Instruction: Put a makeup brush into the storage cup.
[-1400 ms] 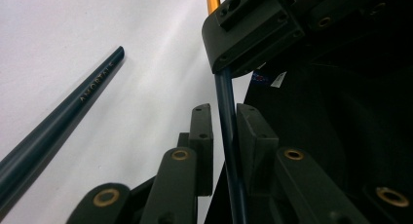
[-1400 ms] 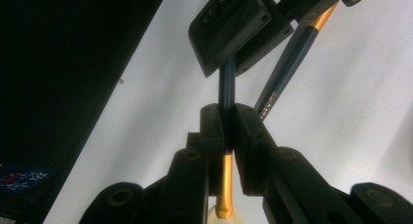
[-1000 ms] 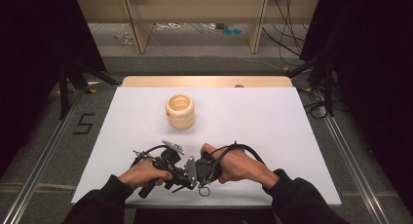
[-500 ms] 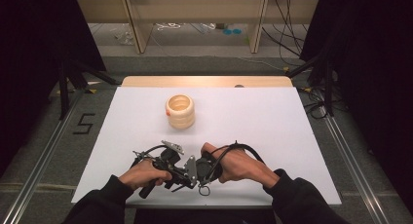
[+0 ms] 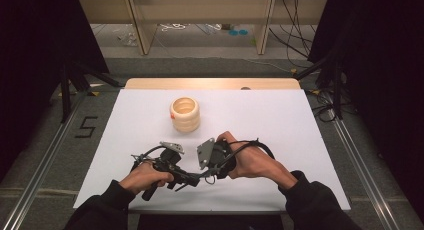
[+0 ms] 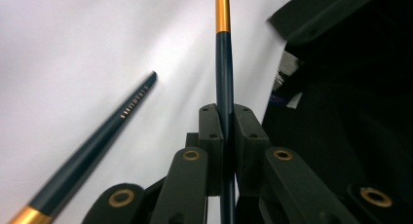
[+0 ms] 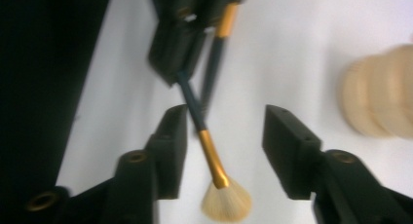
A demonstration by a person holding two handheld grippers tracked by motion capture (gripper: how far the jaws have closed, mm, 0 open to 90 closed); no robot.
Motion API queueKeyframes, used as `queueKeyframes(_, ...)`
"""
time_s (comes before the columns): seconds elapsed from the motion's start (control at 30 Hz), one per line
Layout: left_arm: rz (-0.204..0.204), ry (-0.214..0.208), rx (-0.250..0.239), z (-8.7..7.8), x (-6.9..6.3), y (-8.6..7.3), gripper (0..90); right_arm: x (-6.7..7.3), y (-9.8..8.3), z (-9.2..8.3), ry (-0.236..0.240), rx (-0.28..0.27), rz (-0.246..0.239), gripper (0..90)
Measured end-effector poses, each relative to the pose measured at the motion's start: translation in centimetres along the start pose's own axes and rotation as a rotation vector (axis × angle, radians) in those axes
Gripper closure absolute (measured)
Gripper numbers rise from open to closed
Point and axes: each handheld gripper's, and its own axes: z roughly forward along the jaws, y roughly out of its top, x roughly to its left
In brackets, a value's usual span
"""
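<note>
High view: "5" marking [image 5: 85, 127] on floor left of white table [image 5: 300, 120].

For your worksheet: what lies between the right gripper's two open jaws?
In the right gripper view, a makeup brush, gold ferrule and pale bristles, lies between them untouched; the left gripper clamps its dark handle.

The person wears black long sleeves [image 5: 310, 200]. Each gripper, left gripper [image 5: 172, 167] and right gripper [image 5: 212, 157], is black, with brass-coloured rivets on the jaw links, a grey three-cornered plate and a black cable.
</note>
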Motion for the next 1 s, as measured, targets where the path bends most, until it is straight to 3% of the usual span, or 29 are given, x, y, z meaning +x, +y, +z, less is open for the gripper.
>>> queueKeyframes(0.03, -0.007, 0.012, -0.032, 0.0, 0.0, -0.1, 83.8, -0.4, -0.4, -0.6, -0.041, -0.046, 0.085, 46.0)
queueKeyframes(0.07, 0.022, 0.025, -0.047, -0.2, 0.2, 0.0, 83.8, -0.7, -0.7, -0.9, -0.068, -0.067, 0.106, 44.4)
queueKeyframes(0.13, 0.026, 0.041, -0.073, -0.4, 0.3, 0.1, 83.8, -0.9, -0.9, -1.2, -0.084, -0.084, 0.125, 42.8)
queueKeyframes(0.17, 0.029, 0.055, -0.085, -0.6, 0.3, 0.2, 83.8, -1.1, -1.1, -1.5, -0.104, -0.107, 0.160, 41.6)
queueKeyframes(0.2, 0.031, 0.062, -0.081, -0.8, 0.4, 0.3, 83.8, -1.5, -1.8, -2.1, -0.135, -0.179, 0.232, 39.3)
queueKeyframes(0.27, 0.041, 0.096, -0.117, -1.0, 0.6, 0.3, 83.8, -1.9, -2.5, -2.6, -0.158, -0.220, 0.314, 37.5)
queueKeyframes(0.33, 0.034, 0.111, -0.117, -1.5, 0.7, 0.4, 83.8, -2.0, -2.8, -2.8, -0.171, -0.240, 0.338, 36.4)
queueKeyframes(0.37, 0.032, 0.120, -0.128, -1.6, 0.7, 0.5, 83.8, -2.2, -3.2, -3.1, -0.191, -0.267, 0.400, 35.7)
queueKeyframes(0.6, 0.034, 0.176, -0.196, -2.2, 0.7, 0.6, 83.8, -2.4, -5.6, -4.2, -0.260, -0.387, 0.603, 28.9)
queueKeyframes(0.63, 0.035, 0.183, -0.205, -2.3, 0.7, 0.6, 83.8, -2.4, -5.6, -4.2, -0.260, -0.387, 0.603, 28.9)
queueKeyframes(0.7, 0.038, 0.195, -0.219, -2.4, 0.8, 0.6, 83.8, -2.2, -6.1, -4.1, -0.284, -0.403, 0.643, 27.6)
queueKeyframes(0.8, 0.040, 0.216, -0.247, -2.6, 0.8, 0.7, 83.8, -2.3, -7.0, -3.9, -0.284, -0.435, 0.700, 27.3)
queueKeyframes(1.0, 0.043, 0.254, -0.301, -3.0, 0.7, 0.8, 83.8, -2.8, -8.5, -3.5, -0.253, -0.505, 0.795, 25.8)
